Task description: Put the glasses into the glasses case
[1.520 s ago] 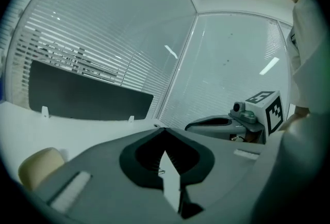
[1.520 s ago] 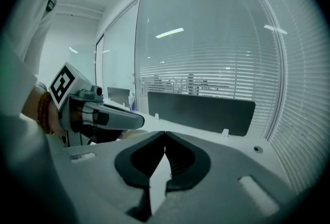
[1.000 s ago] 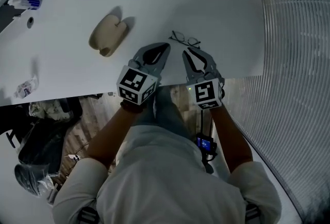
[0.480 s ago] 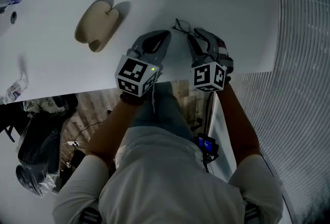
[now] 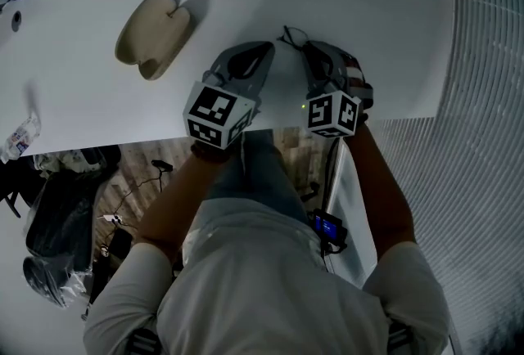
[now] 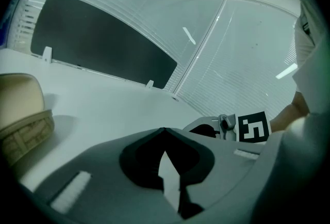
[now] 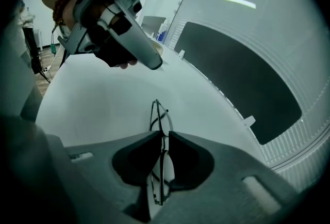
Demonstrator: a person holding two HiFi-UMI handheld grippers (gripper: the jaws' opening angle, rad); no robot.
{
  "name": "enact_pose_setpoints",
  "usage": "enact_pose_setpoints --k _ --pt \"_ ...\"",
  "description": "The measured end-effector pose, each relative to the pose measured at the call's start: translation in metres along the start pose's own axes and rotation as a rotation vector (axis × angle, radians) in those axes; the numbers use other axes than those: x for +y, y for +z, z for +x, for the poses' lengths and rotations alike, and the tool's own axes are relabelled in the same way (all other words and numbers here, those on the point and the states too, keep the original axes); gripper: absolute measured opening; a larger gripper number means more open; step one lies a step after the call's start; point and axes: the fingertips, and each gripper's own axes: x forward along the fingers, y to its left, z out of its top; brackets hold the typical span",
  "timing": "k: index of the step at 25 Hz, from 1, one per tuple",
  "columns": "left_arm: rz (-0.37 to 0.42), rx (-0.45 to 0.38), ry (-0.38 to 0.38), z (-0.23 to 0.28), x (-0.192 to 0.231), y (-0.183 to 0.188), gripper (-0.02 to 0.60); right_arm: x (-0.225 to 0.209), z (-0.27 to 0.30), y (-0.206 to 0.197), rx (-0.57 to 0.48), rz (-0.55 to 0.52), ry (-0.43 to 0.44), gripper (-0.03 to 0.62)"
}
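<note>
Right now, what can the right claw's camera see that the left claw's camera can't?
Only the right gripper view shows the glasses. They sit between the right claw's jaws, which are closing on them. Only the left gripper view clearly shows the tan glasses case, at its left edge; the left claw there is shut and empty. Both show the white table and the dark panel behind it.

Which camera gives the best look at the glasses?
The right gripper view: the glasses stand edge-on between the closing jaws of the right claw, one lens poking past the tips. The head view shows only a bit of the glasses beyond that claw. The left gripper view shows none.
</note>
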Motion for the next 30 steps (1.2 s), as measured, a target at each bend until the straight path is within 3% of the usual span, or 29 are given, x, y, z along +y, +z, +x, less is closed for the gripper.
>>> enact_pose_setpoints --k 11,24,30 --pt "0.016 -0.018 -0.003 -0.022 -0.018 0.020 0.000 -0.018 -0.034 0.028 -0.060 -0.029 -0.077 0.020" --pt "0.080 -0.098 -0.011 -0.097 -0.076 0.081 0.000 -0.046 -0.159 0.105 -0.187 0.035 -0.179 0.018" --pt "0.120 -0.155 -0.020 -0.127 -0.109 0.102 0.000 -0.037 -0.215 0.133 -0.231 0.078 -0.181 0.018"
